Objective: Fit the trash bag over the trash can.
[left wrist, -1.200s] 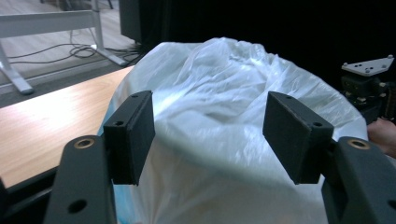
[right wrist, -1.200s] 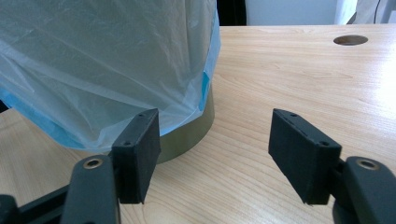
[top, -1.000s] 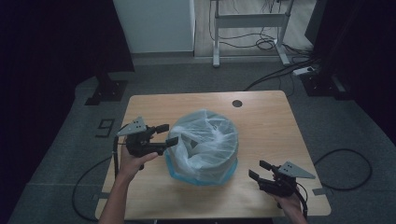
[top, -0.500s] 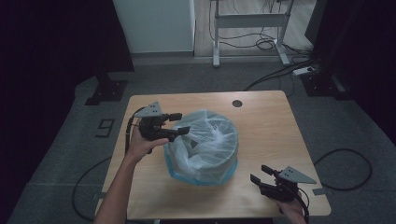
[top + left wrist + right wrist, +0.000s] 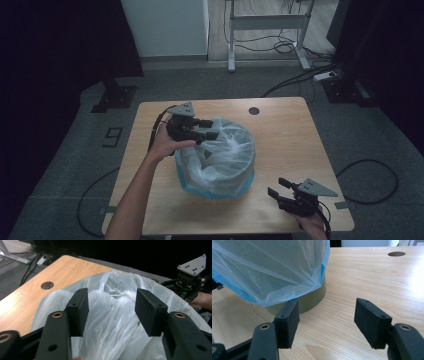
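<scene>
A round bin (image 5: 312,298) lined with a thin, pale blue plastic bag (image 5: 220,160) stands mid-table. The bag's loose top is crumpled into the bin's mouth (image 5: 112,282). My left gripper (image 5: 212,129) hovers at the bin's back-left rim and points across the opening. Its jaws have just been closing and stand half apart (image 5: 111,307); the bag lies beyond them, and nothing is pressed between the pads. My right gripper (image 5: 276,187) rests near the table's front right corner, open (image 5: 327,315) and aimed at the bin's base with bare wood between its jaws.
The wooden table (image 5: 290,135) has a cable hole (image 5: 254,110) at its back edge. Bare wood lies to the right of and behind the bin. Cables and a desk frame (image 5: 265,22) sit on the grey floor beyond. The right gripper's grey plate (image 5: 193,265) shows past the bag.
My left gripper has travelled from the bin's left side toward the back and right, onto the rim, and its jaws have narrowed. The right gripper has stayed put.
</scene>
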Action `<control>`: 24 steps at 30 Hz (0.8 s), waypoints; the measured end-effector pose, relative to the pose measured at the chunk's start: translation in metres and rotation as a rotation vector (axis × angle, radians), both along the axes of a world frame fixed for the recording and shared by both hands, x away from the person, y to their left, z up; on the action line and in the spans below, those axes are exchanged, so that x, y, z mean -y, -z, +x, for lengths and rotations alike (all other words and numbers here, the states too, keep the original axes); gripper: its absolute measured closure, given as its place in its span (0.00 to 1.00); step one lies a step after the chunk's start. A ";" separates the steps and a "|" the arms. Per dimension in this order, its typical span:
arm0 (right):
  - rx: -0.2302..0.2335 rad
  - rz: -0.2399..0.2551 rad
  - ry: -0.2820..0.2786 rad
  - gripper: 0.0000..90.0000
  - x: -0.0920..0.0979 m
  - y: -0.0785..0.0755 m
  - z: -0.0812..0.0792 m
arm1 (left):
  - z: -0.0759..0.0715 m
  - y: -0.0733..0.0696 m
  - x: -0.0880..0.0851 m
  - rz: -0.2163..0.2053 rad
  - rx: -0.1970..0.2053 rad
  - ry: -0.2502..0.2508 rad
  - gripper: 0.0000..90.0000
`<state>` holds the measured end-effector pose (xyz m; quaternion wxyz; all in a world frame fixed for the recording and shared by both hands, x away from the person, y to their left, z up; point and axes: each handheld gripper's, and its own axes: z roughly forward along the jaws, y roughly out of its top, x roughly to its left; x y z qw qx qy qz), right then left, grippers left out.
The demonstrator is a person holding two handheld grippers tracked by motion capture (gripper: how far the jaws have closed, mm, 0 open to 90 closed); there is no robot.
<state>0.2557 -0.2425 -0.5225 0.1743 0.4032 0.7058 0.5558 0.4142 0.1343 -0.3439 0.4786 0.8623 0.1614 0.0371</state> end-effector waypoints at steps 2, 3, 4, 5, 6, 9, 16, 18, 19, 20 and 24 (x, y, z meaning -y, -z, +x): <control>0.000 0.000 0.002 0.40 0.000 0.000 0.000 | 0.004 0.004 0.009 0.043 -0.025 0.017 0.57; 0.001 -0.001 0.001 0.40 0.000 0.000 0.000 | 0.005 0.006 0.012 0.066 -0.033 0.022 0.59; 0.001 -0.001 0.001 0.40 0.000 0.000 0.000 | 0.005 0.006 0.012 0.066 -0.033 0.022 0.60; 0.000 -0.002 0.001 0.40 0.000 0.000 0.000 | 0.006 0.009 0.018 0.110 -0.037 0.028 0.60; 0.000 -0.002 0.001 0.40 0.000 0.000 0.000 | 0.006 0.009 0.018 0.110 -0.037 0.028 0.61; -0.002 0.001 0.001 0.41 0.001 0.000 0.000 | 0.008 0.014 0.030 0.222 -0.057 0.056 0.62; -0.003 -0.002 -0.002 0.41 0.000 -0.001 0.000 | 0.007 0.017 0.039 0.332 -0.044 0.044 0.60; -0.003 -0.004 -0.004 0.41 0.000 -0.001 0.000 | 0.006 0.018 0.042 0.359 -0.036 0.044 0.59; -0.002 -0.008 -0.008 0.41 -0.001 -0.001 0.000 | 0.005 0.018 0.042 0.365 -0.036 0.047 0.58; -0.002 -0.011 -0.009 0.41 -0.001 -0.001 0.000 | 0.005 0.018 0.042 0.365 -0.036 0.047 0.58; -0.004 -0.014 -0.008 0.41 -0.001 0.000 0.000 | 0.003 0.016 0.039 0.356 -0.022 0.050 0.54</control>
